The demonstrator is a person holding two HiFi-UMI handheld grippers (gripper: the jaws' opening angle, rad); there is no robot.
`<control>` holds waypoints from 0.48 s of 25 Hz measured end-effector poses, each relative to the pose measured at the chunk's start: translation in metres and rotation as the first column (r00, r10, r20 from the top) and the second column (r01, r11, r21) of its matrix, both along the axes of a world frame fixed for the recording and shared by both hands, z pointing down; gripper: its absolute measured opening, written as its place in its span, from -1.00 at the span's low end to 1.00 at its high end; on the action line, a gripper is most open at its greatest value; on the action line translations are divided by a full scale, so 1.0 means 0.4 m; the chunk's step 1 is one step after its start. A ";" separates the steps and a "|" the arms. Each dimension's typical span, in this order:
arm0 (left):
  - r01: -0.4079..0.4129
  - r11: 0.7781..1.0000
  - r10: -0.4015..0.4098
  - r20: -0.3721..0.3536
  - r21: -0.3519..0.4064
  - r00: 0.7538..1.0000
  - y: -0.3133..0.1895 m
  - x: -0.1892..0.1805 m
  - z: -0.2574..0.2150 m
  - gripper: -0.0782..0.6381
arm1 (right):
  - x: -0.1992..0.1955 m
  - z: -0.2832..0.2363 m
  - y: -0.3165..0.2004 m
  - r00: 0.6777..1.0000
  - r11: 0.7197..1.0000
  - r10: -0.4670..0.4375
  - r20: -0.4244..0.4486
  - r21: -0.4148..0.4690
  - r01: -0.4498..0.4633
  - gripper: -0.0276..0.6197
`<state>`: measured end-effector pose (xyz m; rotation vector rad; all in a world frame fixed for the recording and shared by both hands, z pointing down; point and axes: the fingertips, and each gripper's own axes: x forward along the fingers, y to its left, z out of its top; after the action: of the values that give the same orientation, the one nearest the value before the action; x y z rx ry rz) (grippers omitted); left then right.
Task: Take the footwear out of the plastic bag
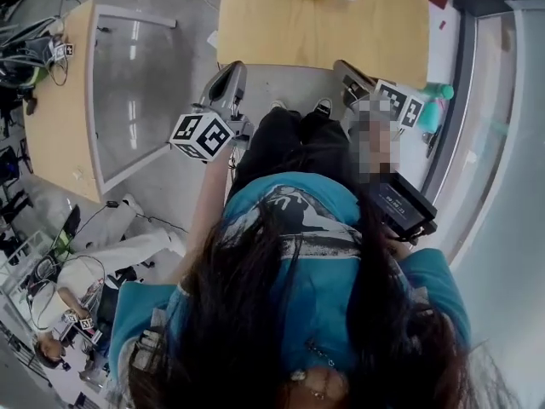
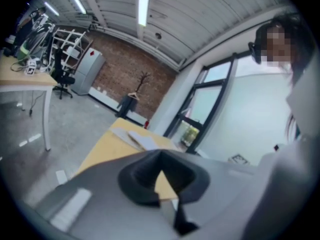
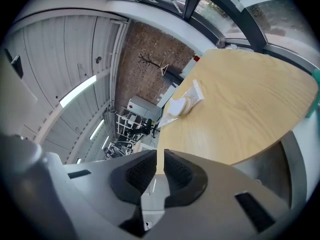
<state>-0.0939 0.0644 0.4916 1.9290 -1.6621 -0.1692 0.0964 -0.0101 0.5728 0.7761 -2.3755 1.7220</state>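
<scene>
Short of the table (image 1: 324,24), left gripper (image 1: 232,73) closed, right gripper (image 1: 347,68) nearly closed, both aimed forward (empty).

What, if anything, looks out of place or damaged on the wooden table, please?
Nothing stands out. The clear plastic bag holding pale footwear lies flat on the light wooden table, with nothing spilled. The left gripper and right gripper hang short of it, jaws shut and empty.
</scene>
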 end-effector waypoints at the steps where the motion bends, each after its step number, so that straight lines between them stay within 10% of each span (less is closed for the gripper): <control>1: 0.008 1.000 -0.008 -0.005 0.001 1.000 0.009 -0.003 -0.004 -0.79 | -0.007 -0.009 0.002 1.000 1.000 -0.009 0.010 0.006 0.009 -0.75; 12: -0.148 0.988 0.144 0.076 0.053 0.987 0.122 0.026 -0.032 -0.79 | -0.155 -0.086 0.173 0.989 0.984 -0.142 -0.046 0.102 0.146 -0.76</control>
<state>-0.0835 0.1130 0.4789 2.1148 -1.5695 -0.0923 0.0344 0.0592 0.5384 0.6263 -2.4473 1.5240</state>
